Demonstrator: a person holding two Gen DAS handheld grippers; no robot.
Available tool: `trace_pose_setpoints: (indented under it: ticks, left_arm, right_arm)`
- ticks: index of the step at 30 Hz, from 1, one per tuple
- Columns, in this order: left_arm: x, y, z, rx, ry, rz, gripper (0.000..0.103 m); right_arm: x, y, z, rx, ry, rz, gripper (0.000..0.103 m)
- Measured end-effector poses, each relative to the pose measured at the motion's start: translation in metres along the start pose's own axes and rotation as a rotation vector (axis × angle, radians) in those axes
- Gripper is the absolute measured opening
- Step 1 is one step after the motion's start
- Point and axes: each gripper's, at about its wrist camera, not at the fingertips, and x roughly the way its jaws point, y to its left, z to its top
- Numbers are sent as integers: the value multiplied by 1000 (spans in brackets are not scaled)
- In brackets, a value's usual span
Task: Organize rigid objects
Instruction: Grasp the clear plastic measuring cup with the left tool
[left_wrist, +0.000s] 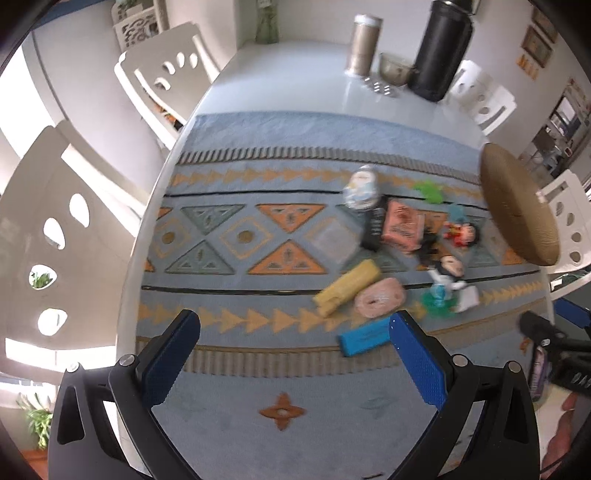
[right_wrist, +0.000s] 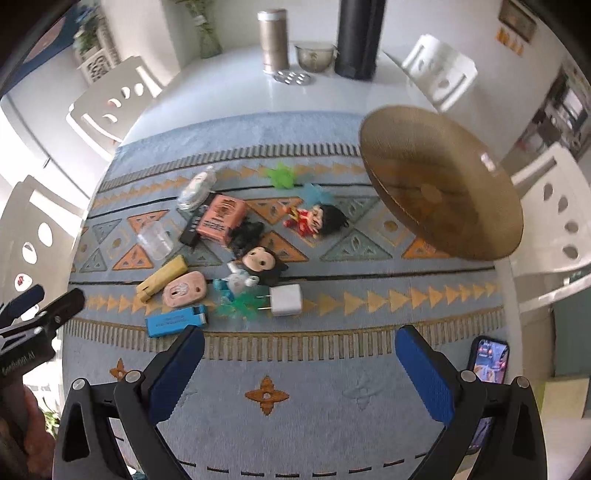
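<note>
A patterned mat (right_wrist: 332, 369) lies beneath both tongs. A woven tray (right_wrist: 439, 181) sits ahead-right of the right gripper (right_wrist: 299, 363), whose jaws gape wide, holding nothing. The clutter, including a blue lighter (left_wrist: 364, 341), lies ahead of the equally wide, unladen left gripper (left_wrist: 293, 341).
</note>
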Motion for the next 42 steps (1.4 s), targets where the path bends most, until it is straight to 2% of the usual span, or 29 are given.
trace_pose_setpoints:
  ticks: [5, 7, 11, 13, 15, 19, 24, 26, 28, 31, 33, 35, 36, 37, 38, 39, 42]
  left_arm:
    - [34, 9, 11, 36, 50, -10, 101]
    - [48, 6, 18, 50, 63, -41, 101]
    - [84, -12, 35, 143, 83, -87, 101]
    - [100, -20, 39, 187, 91, -82, 100]
    - [113, -24, 43, 220, 117, -43, 93]
    - [115, -5, 42, 195, 141, -49, 92]
    - [112, 34, 46, 134, 149, -8, 92]
    - [105, 44, 48, 108, 147, -68, 92]
    - [97, 42, 50, 104, 159, -210, 92]
    - [97, 29, 54, 109, 153, -290, 92]
    - [108, 22, 58, 90, 168, -295, 87]
    - [121, 18, 64, 84, 177, -272, 62]
    - [129, 17, 65, 79, 190, -269, 59]
    - [127, 16, 65, 87, 169, -259, 53]
    - [127, 15, 66, 98, 175, -267, 34]
    - [128, 12, 64, 107, 194, -271, 35]
    - [123, 6, 57, 135, 183, -235, 35]
  right_arm:
    - [24, -7, 2, 31, 40, 16, 103]
    - [35, -9, 3, 35, 53, 11, 103]
    - [56, -8, 4, 37, 90, 11, 100]
    - [67, -7, 4, 46, 117, 5, 99]
    - [73, -4, 5, 42, 131, 2, 99]
    - [78, 1, 5, 27, 141, -20, 99]
    - [87, 0, 5, 45, 171, -21, 99]
    - [88, -1, 5, 48, 174, -21, 99]
    - [90, -4, 5, 55, 175, -7, 99]
    - [94, -9, 6, 61, 177, 16, 99]
    - [97, -12, 7, 65, 176, 22, 99]
    - [99, -17, 8, 71, 174, 27, 99]
    - [99, -19, 8, 73, 171, 29, 99]
    - [99, -22, 7, 74, 168, 29, 99]
    - [98, -24, 7, 74, 162, 25, 98]
    - [96, -27, 6, 76, 158, 24, 98]
    - [98, -36, 3, 94, 159, 43, 92]
